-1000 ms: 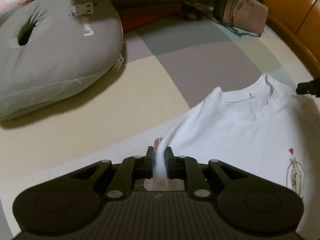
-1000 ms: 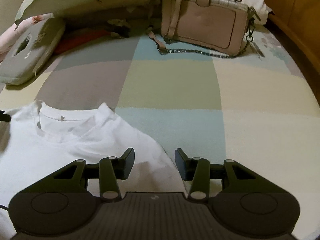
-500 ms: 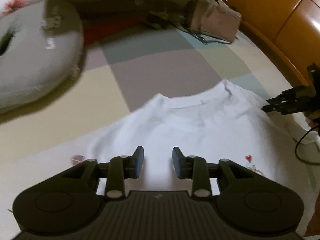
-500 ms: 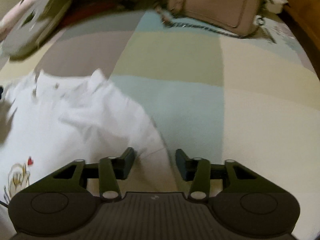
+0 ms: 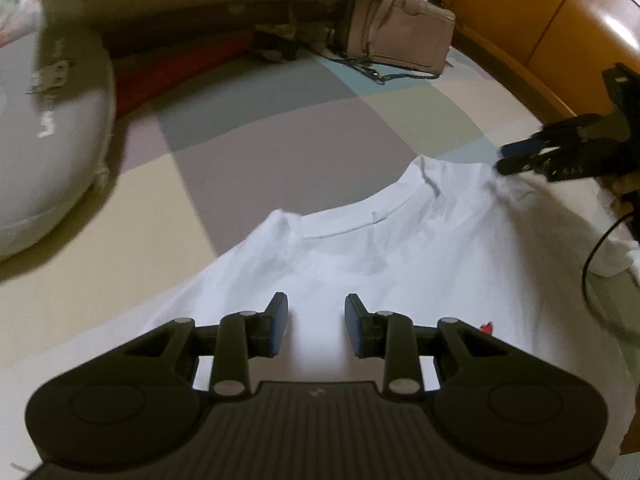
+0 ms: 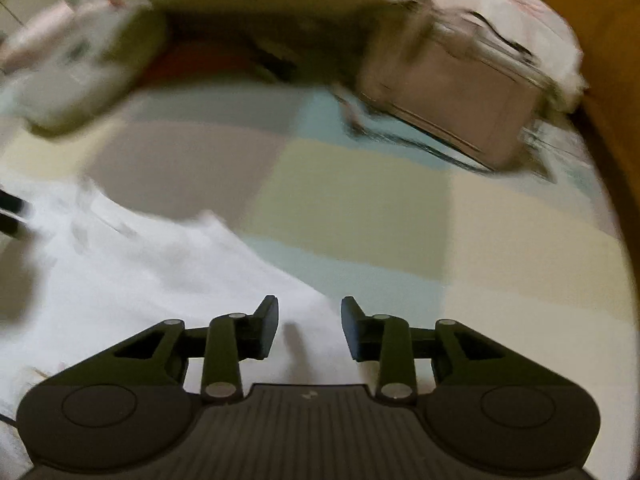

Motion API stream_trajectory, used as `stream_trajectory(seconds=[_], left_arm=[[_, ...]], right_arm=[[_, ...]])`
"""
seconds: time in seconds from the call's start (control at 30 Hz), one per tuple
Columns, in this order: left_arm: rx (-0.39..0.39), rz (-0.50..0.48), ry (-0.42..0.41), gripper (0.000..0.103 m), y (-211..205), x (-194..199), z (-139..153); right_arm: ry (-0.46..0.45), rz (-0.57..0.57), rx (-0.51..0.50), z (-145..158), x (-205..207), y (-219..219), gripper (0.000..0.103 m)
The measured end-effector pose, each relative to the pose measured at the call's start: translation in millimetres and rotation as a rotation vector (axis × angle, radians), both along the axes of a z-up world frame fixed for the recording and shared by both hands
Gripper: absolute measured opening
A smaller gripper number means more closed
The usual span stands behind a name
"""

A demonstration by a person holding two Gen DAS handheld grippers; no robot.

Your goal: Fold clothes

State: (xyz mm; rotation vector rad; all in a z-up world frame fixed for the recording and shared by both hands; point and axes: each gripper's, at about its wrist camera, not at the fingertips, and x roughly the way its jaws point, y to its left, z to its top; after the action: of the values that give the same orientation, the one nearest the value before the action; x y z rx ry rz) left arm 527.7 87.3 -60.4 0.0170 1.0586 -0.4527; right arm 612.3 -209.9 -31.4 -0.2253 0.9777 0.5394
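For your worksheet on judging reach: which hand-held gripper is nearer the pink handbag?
Right. The right hand-held gripper hangs over the shirt's sleeve edge on the handbag's side; the left hand-held gripper hangs over the shirt's middle, farther away.

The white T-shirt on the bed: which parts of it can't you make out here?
- White T-shirt, left wrist view: its hem is hidden under the left gripper.
- Chest print: only a red speck shows.
- Right wrist view: motion blur smears the collar.
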Motion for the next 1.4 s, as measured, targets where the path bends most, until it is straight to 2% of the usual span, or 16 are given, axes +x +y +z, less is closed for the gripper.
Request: stream_trajectory(seconds=[0.1, 0.17, 0.23, 0.37, 0.47, 0.53, 0.67, 0.8, 0.87, 0.93, 0.97, 1.03, 1.1, 1.23, 1.3, 1.4], left_arm=[[-0.050, -0.008, 0.059, 0.031, -7.4, 9.6, -13.0], [-0.030, 0.018, 0.069, 0.032, -10.9, 14.5, -26.3], [-0.010, 0.061, 0.034, 0.032, -8.8, 21.2, -37.8], [-0.029, 0.128, -0.082, 0.034, 0.2, 37.8, -40.5], [-0.067, 0.175, -0.083, 0.034, 8.0, 42.9, -36.8], [-0.058, 0.182, -0.098, 0.033, 11.1, 33.0, -26.6], [-0.056, 0.194, -0.108, 0.042, 19.0, 10.1, -9.4], [-0.006, 0.196, -0.055, 0.044, 20.5, -12.9, -19.8], [0.047, 0.220, -0.053, 0.044, 21.8, -15.1, -31.4], [0.050, 0.272, -0.078, 0.044, 32.6, -5.1, -37.8], [0.051, 0.298, -0.091, 0.048, 38.0, -0.1, -41.0], [0.055, 0.346, -0.115, 0.049, 48.0, 10.2, -46.4], [0.071, 0.365, -0.125, 0.050, 51.9, 22.8, -44.2], [0.076, 0.350, -0.149, 0.046, 49.3, 24.9, -27.3], [0.086, 0.307, -0.183, 0.048, 40.4, 10.6, -13.0], [0.078, 0.250, -0.189, 0.057, 27.7, -21.6, 0.5]], right_arm=[[0.054, 0.051, 0.032, -10.9, 3.7, 27.3, 0.041], [0.066, 0.050, 0.014, -24.4, 4.2, 41.9, 0.041], [0.078, 0.049, -0.004, -38.0, 4.8, 56.4, 0.041], [-0.049, -0.004, 0.007, -47.2, 11.1, 66.5, 0.050], [-0.080, -0.030, 0.031, -47.6, 20.0, 71.4, 0.059], [-0.079, -0.041, 0.028, -43.9, 22.1, 71.5, 0.059], [-0.093, -0.043, 0.045, -19.1, -1.7, 60.0, 0.061], [-0.044, -0.061, 0.049, -12.6, -44.3, 49.0, 0.065], [-0.004, -0.067, 0.043, -22.2, -62.6, 46.3, 0.066], [0.029, -0.087, 0.029, -37.8, -70.6, 46.7, 0.067], [0.021, -0.096, 0.033, -43.5, -71.7, 46.6, 0.069], [-0.035, -0.100, 0.046, -50.1, -68.1, 49.6, 0.081], [-0.069, -0.120, 0.035, -53.3, -54.9, 56.8, 0.086], [-0.082, -0.161, 0.035, -47.4, -36.6, 59.0, 0.087], [-0.082, -0.164, 0.037, -40.5, -48.2, 54.4, 0.087], [-0.081, -0.169, 0.041, -30.2, -65.4, 47.6, 0.087]])
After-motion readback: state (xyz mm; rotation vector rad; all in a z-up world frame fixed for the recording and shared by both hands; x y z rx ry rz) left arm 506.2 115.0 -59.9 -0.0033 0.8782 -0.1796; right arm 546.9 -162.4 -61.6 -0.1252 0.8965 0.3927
